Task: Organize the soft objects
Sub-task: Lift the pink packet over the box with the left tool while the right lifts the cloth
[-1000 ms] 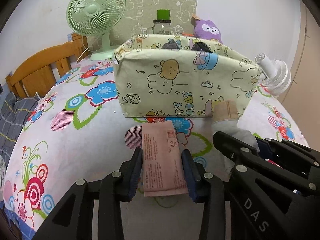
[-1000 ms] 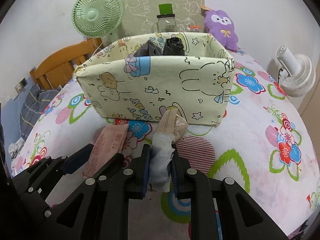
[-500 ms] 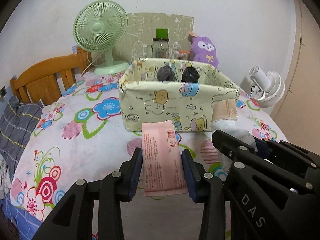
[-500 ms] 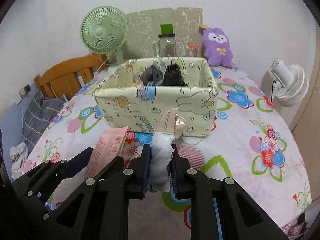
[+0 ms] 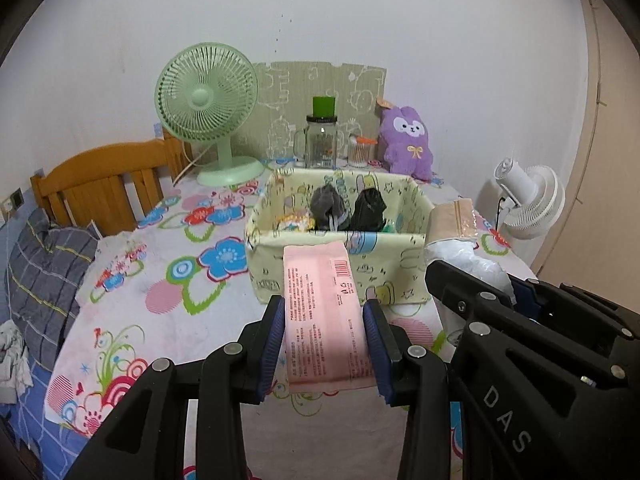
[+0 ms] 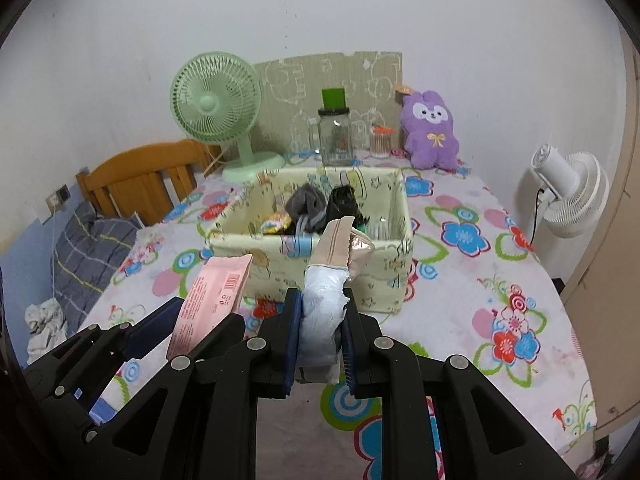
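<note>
My left gripper (image 5: 325, 312) is shut on a flat pink packet (image 5: 320, 304), held above the table in front of the pale yellow cartoon-print fabric box (image 5: 400, 256). My right gripper (image 6: 320, 308) is shut on a white plastic pouch with a tan top (image 6: 326, 284), held beside the pink packet (image 6: 212, 296), short of the box (image 6: 396, 276). The box holds a grey sock bundle (image 6: 306, 200), a black bundle (image 6: 342, 200) and a small colourful packet (image 6: 276, 224). The pouch also shows in the left wrist view (image 5: 456, 236).
A green desk fan (image 5: 208, 120), a glass jar with a green lid (image 5: 322, 136), a small jar (image 5: 358, 152) and a purple plush (image 5: 406, 140) stand behind the box. A white fan (image 6: 568, 196) is at the right edge. A wooden chair (image 5: 100, 184) with grey cloth is left.
Both grippers have risen and drawn back from the box with their items still held. The view now looks down into the box, showing its contents.
</note>
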Demonstrator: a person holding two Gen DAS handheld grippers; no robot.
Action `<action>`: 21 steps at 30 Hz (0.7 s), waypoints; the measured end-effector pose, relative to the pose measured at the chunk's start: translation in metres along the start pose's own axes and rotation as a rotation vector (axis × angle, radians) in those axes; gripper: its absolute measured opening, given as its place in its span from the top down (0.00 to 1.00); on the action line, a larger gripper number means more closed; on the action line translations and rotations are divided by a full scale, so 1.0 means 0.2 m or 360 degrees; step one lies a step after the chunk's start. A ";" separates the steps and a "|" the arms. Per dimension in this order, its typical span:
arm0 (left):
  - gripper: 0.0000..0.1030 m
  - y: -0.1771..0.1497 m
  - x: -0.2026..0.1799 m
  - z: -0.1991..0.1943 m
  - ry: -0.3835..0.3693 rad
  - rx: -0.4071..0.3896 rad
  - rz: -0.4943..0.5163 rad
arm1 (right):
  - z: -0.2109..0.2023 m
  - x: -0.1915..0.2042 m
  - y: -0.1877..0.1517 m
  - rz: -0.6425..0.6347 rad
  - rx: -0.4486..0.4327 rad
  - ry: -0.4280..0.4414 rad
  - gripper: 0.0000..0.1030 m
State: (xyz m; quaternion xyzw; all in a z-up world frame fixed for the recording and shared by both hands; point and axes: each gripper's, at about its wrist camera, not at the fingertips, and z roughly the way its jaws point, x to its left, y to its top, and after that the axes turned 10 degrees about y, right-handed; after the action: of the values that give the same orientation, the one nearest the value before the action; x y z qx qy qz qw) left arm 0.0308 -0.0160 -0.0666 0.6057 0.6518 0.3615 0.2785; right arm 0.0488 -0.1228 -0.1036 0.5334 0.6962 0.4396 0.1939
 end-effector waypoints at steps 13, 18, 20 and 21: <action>0.61 0.14 -0.04 -0.10 0.0015 -0.0085 -0.0003 | -0.11 -0.02 0.15 0.0008 -0.0093 0.0015 0.79; 0.61 0.19 -0.06 -0.11 0.0009 -0.0112 -0.0008 | -0.13 -0.03 0.20 0.0001 -0.0121 0.0013 0.79; 0.61 0.21 -0.06 -0.11 0.0005 -0.0122 -0.0009 | -0.13 -0.04 0.22 -0.0002 -0.0129 0.0011 0.79; 0.61 0.22 -0.07 -0.11 0.0004 -0.0129 -0.0008 | -0.13 -0.04 0.23 -0.0004 -0.0135 0.0013 0.79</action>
State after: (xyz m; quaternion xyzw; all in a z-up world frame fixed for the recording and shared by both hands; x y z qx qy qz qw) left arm 0.0400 -0.0317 -0.0195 0.5917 0.6385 0.3877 0.3030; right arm 0.0585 -0.1395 -0.0533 0.5219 0.6785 0.4705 0.2142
